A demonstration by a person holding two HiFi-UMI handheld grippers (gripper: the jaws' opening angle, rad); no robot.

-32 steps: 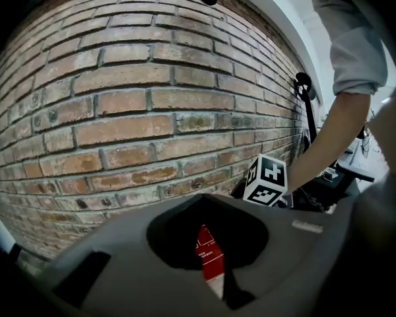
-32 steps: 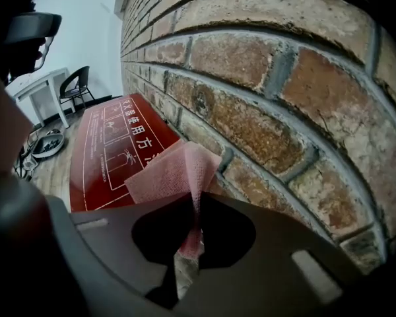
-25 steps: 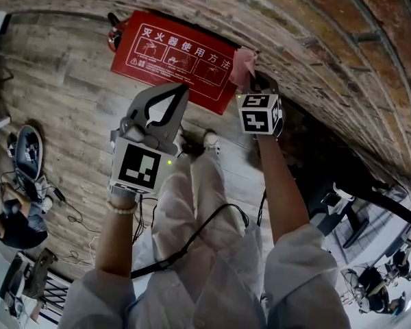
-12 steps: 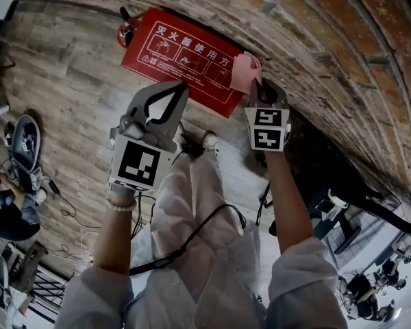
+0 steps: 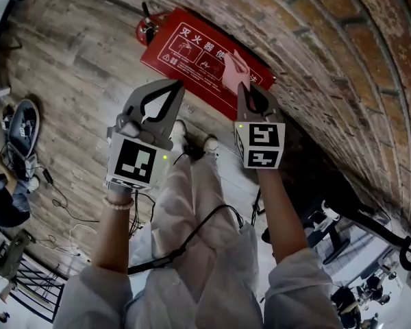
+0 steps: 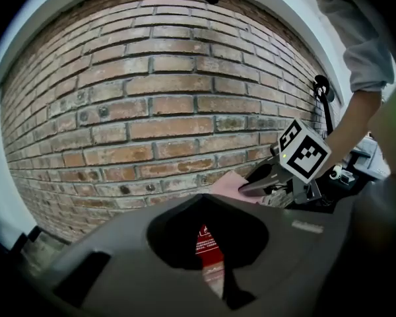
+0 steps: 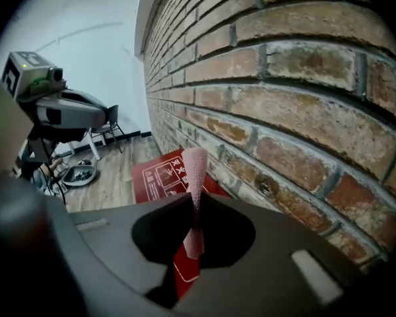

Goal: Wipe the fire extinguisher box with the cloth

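The red fire extinguisher box point(image 5: 192, 55) with white print stands on the wooden floor against the brick wall. A pink cloth point(image 5: 234, 66) lies against the right part of its top face, pinched in my right gripper point(image 5: 244, 86), which is shut on it. In the right gripper view the cloth point(image 7: 195, 167) stands up from the jaws in front of the box point(image 7: 160, 175). My left gripper point(image 5: 180, 86) hovers just before the box's front edge, shut and holding nothing. Its own view shows the cloth point(image 6: 226, 182) and a sliver of the box point(image 6: 208, 246).
A brick wall point(image 5: 342, 60) runs behind the box. A red extinguisher point(image 5: 148, 27) stands at the box's left end. My shoes point(image 5: 192, 142) are just before the box. Cables and dark gear point(image 5: 20, 132) lie on the wood floor at left.
My right gripper has carried the cloth leftward from the box's right corner onto its top face. The left gripper has stayed in much the same place.
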